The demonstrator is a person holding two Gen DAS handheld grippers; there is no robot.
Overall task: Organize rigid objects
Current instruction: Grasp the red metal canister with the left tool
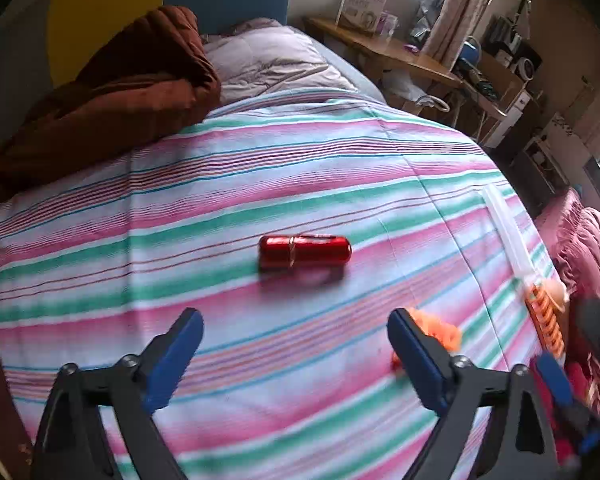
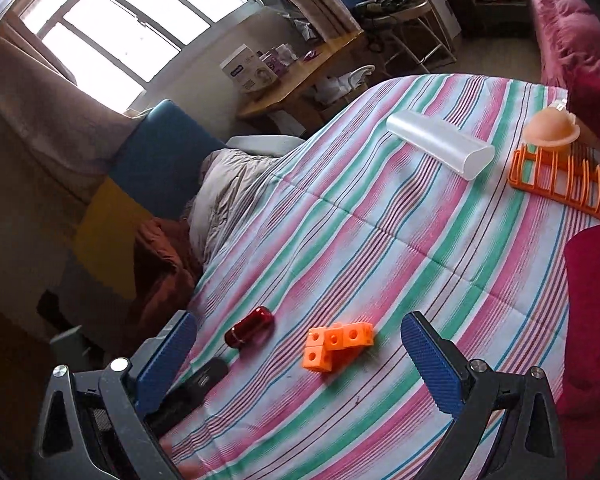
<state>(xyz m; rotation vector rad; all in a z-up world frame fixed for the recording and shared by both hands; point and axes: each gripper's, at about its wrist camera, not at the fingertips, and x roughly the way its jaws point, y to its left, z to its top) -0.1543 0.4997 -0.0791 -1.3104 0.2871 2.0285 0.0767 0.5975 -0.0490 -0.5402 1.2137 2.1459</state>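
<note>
A shiny red capsule-shaped case (image 1: 305, 251) lies on the striped bedspread (image 1: 220, 200), just beyond my open, empty left gripper (image 1: 294, 330). It also shows in the right wrist view (image 2: 249, 326). An orange cluster of linked cubes (image 2: 334, 345) lies between the fingers of my open, empty right gripper (image 2: 298, 338), a little ahead of them; it shows partly behind the left gripper's right finger (image 1: 440, 330). A clear plastic case (image 2: 440, 144), an orange slotted rack (image 2: 568, 184) and a peach dome-shaped piece (image 2: 552, 130) lie at the bed's far side.
A brown blanket (image 1: 112, 92) and grey pillow (image 1: 268, 60) lie at the head of the bed. A wooden desk (image 1: 384, 48) with a box stands beyond. A red cloth (image 2: 592, 320) sits at the right edge. The bed drops off left of the right gripper.
</note>
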